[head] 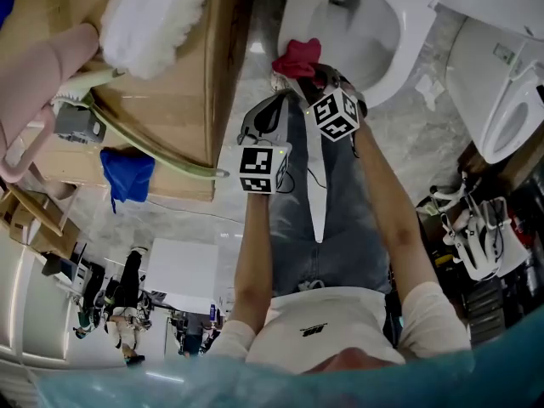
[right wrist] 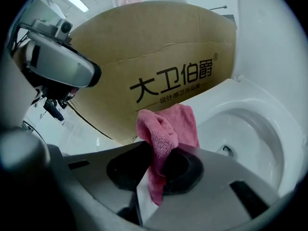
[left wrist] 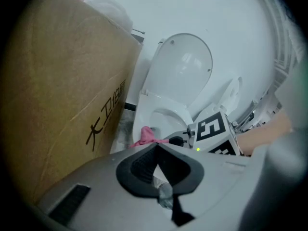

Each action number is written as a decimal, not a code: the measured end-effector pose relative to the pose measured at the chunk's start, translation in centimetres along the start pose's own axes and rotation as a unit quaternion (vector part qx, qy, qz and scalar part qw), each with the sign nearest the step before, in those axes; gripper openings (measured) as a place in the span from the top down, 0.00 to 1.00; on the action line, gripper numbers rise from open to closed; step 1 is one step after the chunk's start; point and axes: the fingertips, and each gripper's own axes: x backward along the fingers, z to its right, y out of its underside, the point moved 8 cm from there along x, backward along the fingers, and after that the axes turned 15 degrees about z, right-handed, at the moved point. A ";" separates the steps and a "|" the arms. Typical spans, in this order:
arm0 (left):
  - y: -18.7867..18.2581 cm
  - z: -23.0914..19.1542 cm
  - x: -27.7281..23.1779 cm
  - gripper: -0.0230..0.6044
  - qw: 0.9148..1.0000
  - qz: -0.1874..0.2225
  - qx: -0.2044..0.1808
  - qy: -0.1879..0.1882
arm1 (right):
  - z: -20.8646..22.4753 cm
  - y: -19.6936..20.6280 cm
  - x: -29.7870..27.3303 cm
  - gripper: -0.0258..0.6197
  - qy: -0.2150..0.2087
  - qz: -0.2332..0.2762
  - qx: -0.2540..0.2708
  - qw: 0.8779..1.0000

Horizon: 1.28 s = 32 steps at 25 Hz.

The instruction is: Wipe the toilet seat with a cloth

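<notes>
A white toilet stands ahead with its lid raised and the bowl open. My right gripper is shut on a pink cloth, which it holds at the near left rim of the seat. In the right gripper view the cloth bunches up out of the right gripper and hangs over the rim. My left gripper hovers just left of and behind the right one, beside the cardboard box. Its jaws are shut with nothing in them.
A large cardboard box stands close on the toilet's left, with a white fluffy duster on top and a blue cloth at its near edge. A second white toilet stands at the right. The floor is grey marble.
</notes>
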 end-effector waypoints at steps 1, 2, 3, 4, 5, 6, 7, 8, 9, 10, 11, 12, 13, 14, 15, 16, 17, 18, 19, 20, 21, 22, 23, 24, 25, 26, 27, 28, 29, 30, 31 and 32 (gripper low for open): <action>0.1 0.0 0.1 0.95 1.000 -0.003 -0.001 0.002 | -0.3 0.2 0.2 0.88 0.000 -0.002 0.000 1.000; 0.2 0.0 0.2 0.95 1.000 -0.007 -0.003 0.005 | -0.6 0.3 0.3 0.88 0.000 -0.003 0.000 1.000; 0.2 0.0 0.3 0.95 1.000 -0.010 -0.006 0.008 | -0.9 0.5 0.4 0.88 0.000 -0.004 -0.001 1.000; 0.2 0.1 0.3 0.95 1.000 -0.012 -0.008 0.011 | -1.2 0.7 0.6 0.88 0.000 -0.005 -0.001 1.000; 0.3 0.1 0.3 0.95 1.000 -0.014 -0.011 0.014 | -1.4 0.8 0.7 0.88 0.000 -0.006 -0.002 1.000; 0.2 0.1 0.3 0.95 1.000 -0.017 -0.014 0.017 | -1.6 0.9 0.8 0.88 0.001 -0.006 -0.002 1.000; 0.2 0.1 0.2 0.95 0.999 -0.019 -0.017 0.019 | -1.7 1.0 0.9 0.88 0.001 -0.005 -0.003 1.000; 0.2 0.2 0.2 0.95 0.999 -0.022 -0.020 0.023 | -1.9 1.1 1.0 0.88 0.002 -0.005 -0.005 1.000; 0.3 0.2 0.2 0.95 0.999 -0.025 -0.023 0.026 | -2.1 1.2 1.1 0.88 0.004 -0.005 -0.008 1.000; 0.3 0.2 0.1 0.95 0.999 -0.028 -0.027 0.030 | -2.3 1.4 1.2 0.88 0.006 -0.004 -0.011 1.000; 0.3 0.3 0.1 0.95 0.998 -0.032 -0.030 0.034 | -2.5 1.5 1.3 0.88 0.009 -0.005 -0.015 1.000; 0.4 0.4 0.0 0.95 0.998 -0.036 -0.033 0.038 | -2.7 1.7 1.5 0.88 0.011 -0.005 -0.020 1.000; 0.4 0.5 0.0 0.95 0.998 -0.040 -0.035 0.041 | -2.8 2.0 1.6 0.88 0.013 -0.006 -0.024 1.000; 0.4 0.6 -0.1 0.95 0.997 -0.044 -0.038 0.045 | -3.0 2.2 1.8 0.88 0.015 -0.006 -0.030 0.999; 0.5 0.7 -0.1 0.95 0.997 -0.047 -0.040 0.048 | -3.2 2.5 2.1 0.88 0.018 -0.006 -0.036 0.999; 0.5 0.8 -0.2 0.95 0.996 -0.051 -0.043 0.051 | -3.3 2.7 2.3 0.88 0.022 -0.005 -0.042 0.999; 0.6 0.9 -0.3 0.95 0.996 -0.055 -0.047 0.055 | -3.4 3.0 2.6 0.88 0.026 -0.004 -0.048 0.999; 0.6 1.0 -0.4 0.95 0.995 -0.058 -0.050 0.059 | -3.5 3.2 2.8 0.88 0.029 -0.003 -0.052 0.998; 0.7 1.1 -0.5 0.95 0.995 -0.061 -0.054 0.063 | -3.6 3.4 3.0 0.88 0.032 -0.002 -0.056 0.998; 0.7 1.2 -0.6 0.95 0.994 -0.065 -0.057 0.066 | -3.7 3.6 3.2 0.88 0.035 -0.001 -0.060 0.998; 0.8 1.3 -0.7 0.95 0.993 -0.068 -0.060 0.070 | -3.8 3.8 3.4 0.88 0.038 -0.001 -0.064 0.997; 0.8 1.5 -0.8 0.95 0.993 -0.071 -0.063 0.074 | -3.8 4.0 3.6 0.88 0.042 -0.001 -0.069 0.997; 0.8 1.6 -1.0 0.95 0.992 -0.074 -0.065 0.078 | -3.8 4.2 3.8 0.88 0.045 0.000 -0.075 0.996; 0.9 1.8 -1.1 0.95 0.991 -0.077 -0.068 0.082 | -3.9 4.4 4.0 0.88 0.049 0.000 -0.081 0.996; 0.9 2.0 -1.2 0.95 0.991 -0.079 -0.071 0.087 | -3.9 4.7 4.2 0.88 0.053 0.000 -0.086 0.995; 0.9 2.2 -1.4 0.95 0.990 -0.082 -0.074 0.091 | -4.0 4.9 4.4 0.88 0.056 0.000 -0.090 0.994; 0.9 2.4 -1.5 0.95 0.989 -0.084 -0.076 0.094 | -4.1 5.1 4.6 0.88 0.058 0.000 -0.094 0.994; 0.9 2.6 -1.7 0.95 0.988 -0.087 -0.079 0.098 | -4.2 5.3 4.8 0.88 0.060 0.000 -0.098 0.993; 0.9 2.9 -1.8 0.95 0.987 -0.090 -0.081 0.101 | -4.3 5.5 5.1 0.88 0.062 0.000 -0.102 0.993; 0.8 3.1 -1.9 0.95 0.987 -0.092 -0.084 0.105 | -4.3 5.8 5.3 0.88 0.063 0.001 -0.107 0.992; 0.8 3.4 -2.1 0.95 0.986 -0.094 -0.086 0.108 | -4.4 6.0 5.6 0.88 0.064 0.002 -0.111 0.992; 0.8 3.7 -2.3 0.95 0.985 -0.096 -0.089 0.112 | -4.4 6.3 5.9 0.88 0.065 0.002 -0.115 0.991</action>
